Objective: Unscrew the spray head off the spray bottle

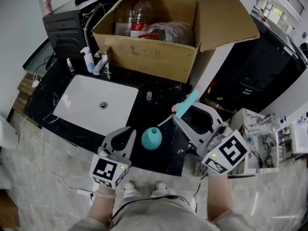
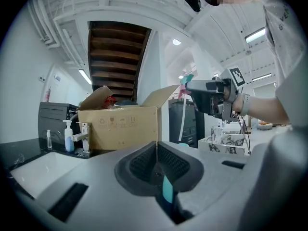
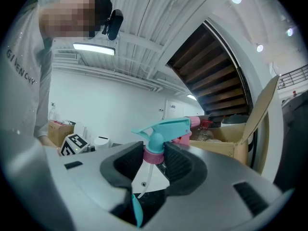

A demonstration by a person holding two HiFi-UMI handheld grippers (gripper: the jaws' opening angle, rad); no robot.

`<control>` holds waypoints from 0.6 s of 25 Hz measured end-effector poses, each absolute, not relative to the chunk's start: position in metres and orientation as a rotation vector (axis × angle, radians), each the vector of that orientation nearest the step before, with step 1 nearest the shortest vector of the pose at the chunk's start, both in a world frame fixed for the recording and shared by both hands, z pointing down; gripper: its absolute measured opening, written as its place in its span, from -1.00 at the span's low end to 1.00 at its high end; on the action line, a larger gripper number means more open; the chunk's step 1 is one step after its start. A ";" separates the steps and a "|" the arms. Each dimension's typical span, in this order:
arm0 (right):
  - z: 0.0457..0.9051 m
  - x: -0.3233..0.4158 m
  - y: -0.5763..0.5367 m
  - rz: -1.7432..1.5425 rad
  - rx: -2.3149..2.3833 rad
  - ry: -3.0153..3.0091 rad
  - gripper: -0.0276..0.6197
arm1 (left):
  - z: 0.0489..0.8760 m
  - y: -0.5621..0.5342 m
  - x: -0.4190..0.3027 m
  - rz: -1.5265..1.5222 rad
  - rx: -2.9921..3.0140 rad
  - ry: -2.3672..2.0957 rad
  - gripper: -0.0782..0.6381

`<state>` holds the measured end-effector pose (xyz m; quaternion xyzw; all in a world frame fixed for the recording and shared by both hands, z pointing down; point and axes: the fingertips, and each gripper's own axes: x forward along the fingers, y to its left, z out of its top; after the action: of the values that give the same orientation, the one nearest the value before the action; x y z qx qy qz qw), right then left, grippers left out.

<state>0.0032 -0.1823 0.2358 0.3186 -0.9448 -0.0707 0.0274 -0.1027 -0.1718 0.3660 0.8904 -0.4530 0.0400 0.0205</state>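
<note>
Standing at your black counter, white sink, open cardboard box behind, your right gripper clamped on the spray head, teal bottle on the counter beside your closed, empty left gripper.

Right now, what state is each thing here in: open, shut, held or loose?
Spray head: unscrewed, clamped in right hand-held gripper.
Spray bottle: headless, resting on the counter, ungripped.
Left hand-held gripper: shut, empty.
Cardboard box: flaps open.
</note>
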 end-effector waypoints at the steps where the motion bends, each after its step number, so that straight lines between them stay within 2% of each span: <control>1: 0.237 0.006 -0.183 -0.220 0.992 -2.908 -0.48 | 0.366 -0.172 -0.104 0.122 2.758 -1.414 -0.75; 15: 0.285 0.032 -0.185 -0.179 1.057 -2.743 -0.48 | 0.368 -0.173 -0.125 0.088 2.674 -1.538 -0.76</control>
<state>0.0322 -0.1853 0.2846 0.3572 -0.9269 -0.0605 0.0981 -0.1247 -0.1732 0.3680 0.8662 -0.4982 0.0284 0.0277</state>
